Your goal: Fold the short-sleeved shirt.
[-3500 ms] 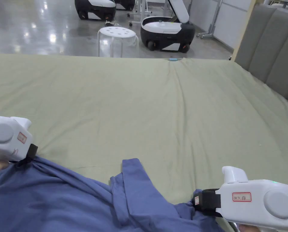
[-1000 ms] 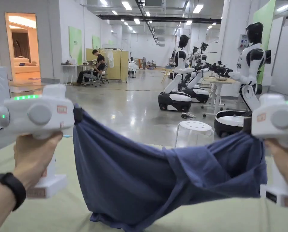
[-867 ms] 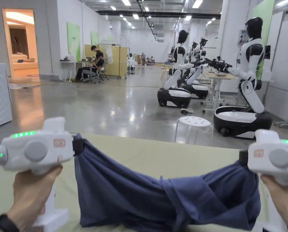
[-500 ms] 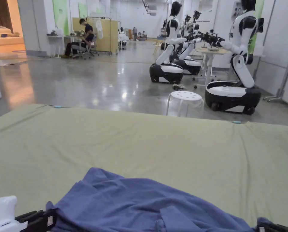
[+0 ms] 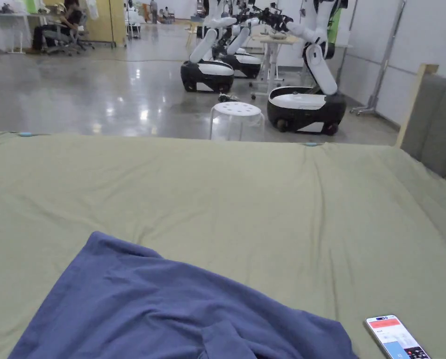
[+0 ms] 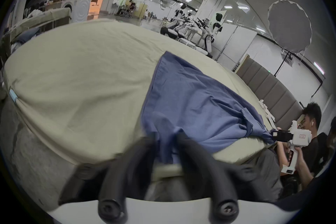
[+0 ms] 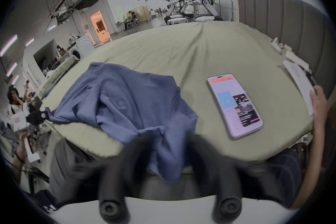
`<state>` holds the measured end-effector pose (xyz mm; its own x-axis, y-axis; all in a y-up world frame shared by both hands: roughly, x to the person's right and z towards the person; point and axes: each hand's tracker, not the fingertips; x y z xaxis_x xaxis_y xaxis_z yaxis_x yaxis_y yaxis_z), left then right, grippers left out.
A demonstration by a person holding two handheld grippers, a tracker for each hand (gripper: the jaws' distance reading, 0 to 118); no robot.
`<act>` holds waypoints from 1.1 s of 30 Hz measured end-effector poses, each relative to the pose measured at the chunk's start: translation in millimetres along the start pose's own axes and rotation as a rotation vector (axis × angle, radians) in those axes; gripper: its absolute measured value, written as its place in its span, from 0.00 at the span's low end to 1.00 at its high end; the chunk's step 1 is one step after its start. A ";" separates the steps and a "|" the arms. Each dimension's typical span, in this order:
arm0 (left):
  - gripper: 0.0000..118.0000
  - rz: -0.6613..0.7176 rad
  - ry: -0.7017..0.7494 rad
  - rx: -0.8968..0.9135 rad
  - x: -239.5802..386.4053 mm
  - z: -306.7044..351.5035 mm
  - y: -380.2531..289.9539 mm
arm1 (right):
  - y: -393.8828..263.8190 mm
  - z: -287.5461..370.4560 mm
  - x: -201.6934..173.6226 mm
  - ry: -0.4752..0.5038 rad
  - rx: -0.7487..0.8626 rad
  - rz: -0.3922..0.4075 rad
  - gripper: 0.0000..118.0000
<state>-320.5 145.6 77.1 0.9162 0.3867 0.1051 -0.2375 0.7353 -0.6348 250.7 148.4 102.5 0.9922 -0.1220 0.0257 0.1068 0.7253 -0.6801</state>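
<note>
one bed point(image 5: 217, 187) under a green sheet, wide and mostly bare; its near edge cut off at the bottom of the head view. one blue short-sleeved shirt point(image 5: 170, 308) lies spread on the near part of the bed, rumpled, its lower part out of frame in the head view; in both gripper views the near hem hangs over the bed's edge. sleeves hard to pick out among the folds. one phone point(image 5: 395, 337) flat on the sheet just right of the shirt, not touching it, screen lit, partly cut off in the head view. two grippers: left gripper point(image 6: 165, 138) clamped on one near corner of the shirt, cloth running between the blurred jaws; right gripper point(image 7: 165, 138) clamped on the other corner, jaws also motion-blurred. right gripper also seen far off in the left gripper view, pinching bunched cloth
</note>
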 end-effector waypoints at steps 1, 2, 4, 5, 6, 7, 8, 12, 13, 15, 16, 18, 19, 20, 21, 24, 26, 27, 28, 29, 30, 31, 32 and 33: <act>0.56 -0.022 0.011 0.020 1.3 2.3 2.4 | 1.2 2.3 0.8 -0.013 0.006 0.011 0.90; 0.55 -0.054 0.010 0.055 5.3 8.2 6.3 | 0.6 9.3 4.5 -0.018 0.025 0.017 0.91; 0.55 -0.114 0.002 0.128 3.9 22.1 14.4 | 8.2 25.5 5.9 -0.011 0.088 0.034 0.88; 0.55 -0.152 0.004 0.176 11.5 30.2 17.3 | 11.8 32.6 5.7 -0.024 0.120 0.035 0.89; 0.55 -0.190 0.018 0.242 20.9 39.3 20.8 | 13.9 44.4 4.5 -0.032 0.173 0.036 0.89; 0.55 -0.222 0.020 0.291 32.5 51.6 23.9 | 17.5 54.7 3.4 -0.026 0.221 0.029 0.89; 0.55 -0.246 0.011 0.328 41.0 59.9 25.6 | 20.4 62.6 2.2 -0.014 0.258 0.015 0.89; 0.55 -0.316 -0.005 0.462 74.0 86.0 25.3 | 21.2 89.9 -3.6 0.053 0.403 -0.032 0.89; 0.55 -0.331 -0.021 0.470 79.9 90.0 23.5 | 20.7 93.6 -6.7 0.068 0.424 -0.033 0.89; 0.55 -0.364 -0.029 0.488 93.7 96.5 17.8 | 20.3 103.4 -29.7 0.091 0.455 -0.037 0.89; 0.55 -0.384 -0.021 0.502 99.8 98.6 13.9 | 19.9 105.1 -33.8 0.097 0.451 -0.036 0.89; 0.55 -0.429 -0.017 0.488 108.9 101.3 7.4 | 19.2 106.1 -39.6 0.115 0.439 -0.028 0.89; 0.55 -0.432 -0.005 0.485 111.5 101.5 4.5 | 17.7 106.2 -42.5 0.124 0.433 -0.020 0.87; 0.55 -0.442 -0.003 0.472 114.3 101.7 1.3 | 15.5 106.3 -45.8 0.123 0.433 -0.014 0.83; 0.53 -0.447 -0.002 0.468 116.3 101.9 -3.3 | 12.9 106.3 -48.9 0.125 0.432 -0.010 0.73; 0.38 -0.461 -0.007 0.433 127.1 100.9 -9.1 | 9.9 103.9 -51.6 0.130 0.420 -0.008 0.31; 0.04 -0.467 0.001 0.420 131.0 100.7 -12.9 | 9.8 102.2 -52.1 0.125 0.404 -0.014 0.10; 0.04 -0.476 0.042 0.439 131.9 100.5 -13.0 | 9.9 101.6 -52.2 0.121 0.400 -0.012 0.00; 0.04 -0.478 0.026 0.432 131.2 101.7 -13.2 | 8.7 101.6 -52.6 0.115 0.404 -0.008 0.00; 0.04 -0.481 0.020 0.423 131.7 102.7 -11.7 | 8.9 101.6 -52.2 0.107 0.407 0.002 0.00; 0.03 -0.471 0.042 0.422 133.7 102.7 -11.0 | 13.7 104.2 -47.9 0.097 0.402 0.015 0.00; 0.03 -0.456 0.041 0.414 133.7 102.9 -8.5 | 14.6 105.3 -47.8 0.080 0.407 0.026 0.00; 0.03 -0.437 0.029 0.415 130.7 104.4 -7.8 | 15.0 105.6 -47.2 0.076 0.413 0.036 0.00; 0.03 -0.409 0.014 0.412 127.5 105.6 -6.3 | 15.5 106.2 -46.5 0.071 0.420 0.045 0.00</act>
<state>-236.2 249.1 175.3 0.9635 0.0201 0.2671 0.0334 0.9804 -0.1943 213.1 237.3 168.6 0.9911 -0.1198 -0.0575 0.0952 0.9420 -0.3219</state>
